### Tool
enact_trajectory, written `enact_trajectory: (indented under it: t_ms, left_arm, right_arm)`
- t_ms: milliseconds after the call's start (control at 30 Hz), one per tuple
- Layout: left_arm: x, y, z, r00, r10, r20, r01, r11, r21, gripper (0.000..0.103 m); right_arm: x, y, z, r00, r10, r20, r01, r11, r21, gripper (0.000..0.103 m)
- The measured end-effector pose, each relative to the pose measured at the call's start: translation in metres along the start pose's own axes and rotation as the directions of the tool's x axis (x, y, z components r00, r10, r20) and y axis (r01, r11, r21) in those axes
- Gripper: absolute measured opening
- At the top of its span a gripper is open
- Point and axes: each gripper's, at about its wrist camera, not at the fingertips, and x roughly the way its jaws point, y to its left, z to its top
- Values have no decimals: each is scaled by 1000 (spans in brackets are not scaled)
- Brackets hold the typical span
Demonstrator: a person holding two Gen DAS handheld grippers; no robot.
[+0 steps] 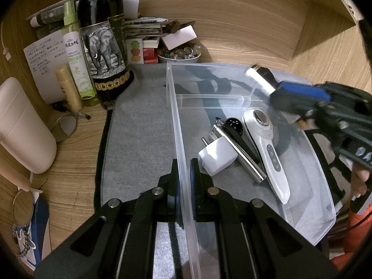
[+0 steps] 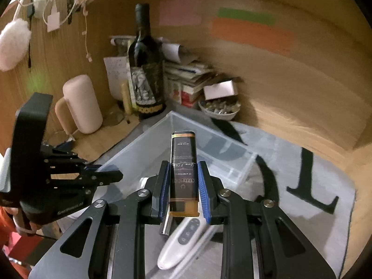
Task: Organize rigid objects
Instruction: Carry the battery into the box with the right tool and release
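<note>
A clear plastic bin (image 1: 176, 125) sits on a grey mat. My left gripper (image 1: 184, 169) is shut on the bin's left wall. Inside lie a white handheld device (image 1: 269, 148), a white plug adapter (image 1: 217, 157), a silver pen-like tube (image 1: 241, 155) and a small black speckled object (image 1: 234, 124). My right gripper (image 2: 183, 174) is shut on a flat black-and-gold box (image 2: 183, 162) and holds it above the bin (image 2: 148, 139). In the left wrist view that box (image 1: 261, 78) hovers over the bin's far right part. The white device (image 2: 183, 239) shows below the right gripper.
A dark wine bottle (image 1: 102, 34), a green spray bottle (image 1: 76, 55) and a cream tube (image 1: 68, 88) stand at the back left. A bowl of small stones (image 1: 179, 52) and stacked books (image 1: 144, 30) sit behind the bin. A pale pink container (image 1: 23, 127) stands left. Wooden walls enclose the desk.
</note>
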Motion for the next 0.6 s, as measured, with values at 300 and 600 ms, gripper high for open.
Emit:
enact_trajectory:
  t_ms: [300,600]
  left_arm:
    - [0,1,0,1000,-9,4,9,1000,2,7]
    - [0,1,0,1000,-10,4,9,1000,3,8]
  right_arm:
    - [37,2,-6,988,37,-147,-40,999,-16,22]
    - [50,11,-8,978,38,-207,-50,997,-54,22]
